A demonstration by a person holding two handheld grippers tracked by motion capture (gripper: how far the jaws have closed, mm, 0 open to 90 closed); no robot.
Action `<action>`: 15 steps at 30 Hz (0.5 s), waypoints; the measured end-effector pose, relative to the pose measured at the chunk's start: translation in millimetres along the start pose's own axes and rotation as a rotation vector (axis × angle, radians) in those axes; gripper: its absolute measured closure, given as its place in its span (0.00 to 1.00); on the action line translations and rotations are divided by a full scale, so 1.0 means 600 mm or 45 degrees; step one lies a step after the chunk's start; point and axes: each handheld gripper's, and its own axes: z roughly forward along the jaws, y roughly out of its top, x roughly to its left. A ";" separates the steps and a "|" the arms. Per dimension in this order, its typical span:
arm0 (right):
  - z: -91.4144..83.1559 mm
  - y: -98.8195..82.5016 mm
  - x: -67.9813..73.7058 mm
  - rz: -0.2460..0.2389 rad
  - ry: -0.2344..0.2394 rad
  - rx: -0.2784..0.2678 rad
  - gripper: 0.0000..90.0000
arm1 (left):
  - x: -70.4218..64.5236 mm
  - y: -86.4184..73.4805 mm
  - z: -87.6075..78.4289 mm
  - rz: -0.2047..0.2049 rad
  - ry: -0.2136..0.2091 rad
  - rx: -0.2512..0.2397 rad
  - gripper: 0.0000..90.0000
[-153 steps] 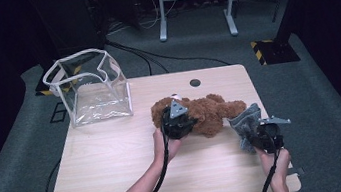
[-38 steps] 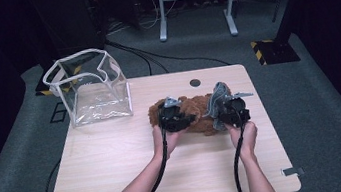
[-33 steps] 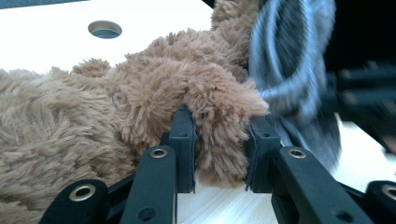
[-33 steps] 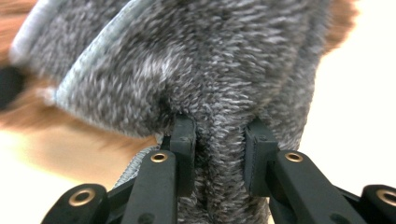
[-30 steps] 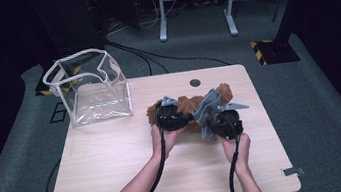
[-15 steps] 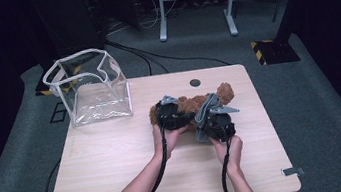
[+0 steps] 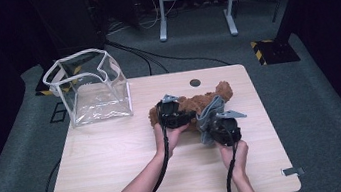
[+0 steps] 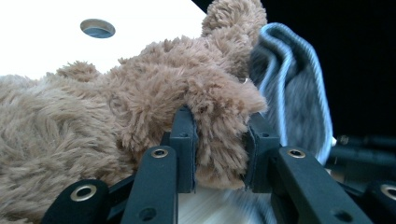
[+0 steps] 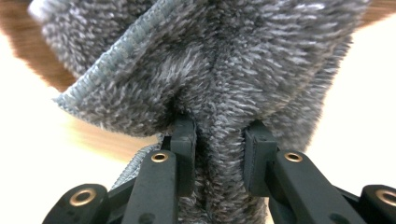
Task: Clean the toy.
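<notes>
High view shows the brown teddy bear (image 7: 199,106) lying right of centre on the table (image 7: 107,165), well inside every edge, with bare wood in front and to the left. A clear plastic bag (image 7: 89,92) stands open at the far left corner, well apart. The left claw (image 8: 219,154) pinches a tuft of the bear's fur; the right claw (image 9: 219,154) clamps a fold of grey cloth (image 9: 224,70) draped against the bear. Both forearms reach forward from the near edge.

right gripper (image 7: 211,122) | carried grey cloth (image 7: 207,113) leftward | now against teddy bear (image 7: 195,103), near left gripper (image 7: 188,119)
</notes>
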 end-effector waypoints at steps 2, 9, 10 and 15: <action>0.007 0.002 0.020 -0.023 0.036 -0.003 0.78 | 0.002 0.000 -0.001 0.003 -0.002 0.002 0.77; 0.037 0.007 0.068 -0.064 0.053 0.012 0.77 | 0.008 -0.003 -0.003 -0.032 -0.014 -0.003 0.77; 0.040 0.007 0.069 -0.060 0.049 0.013 0.77 | 0.008 -0.003 -0.003 -0.030 -0.015 -0.001 0.77; 0.047 0.007 0.047 -0.041 0.021 0.027 0.78 | 0.012 -0.002 -0.006 -0.018 -0.012 0.000 0.77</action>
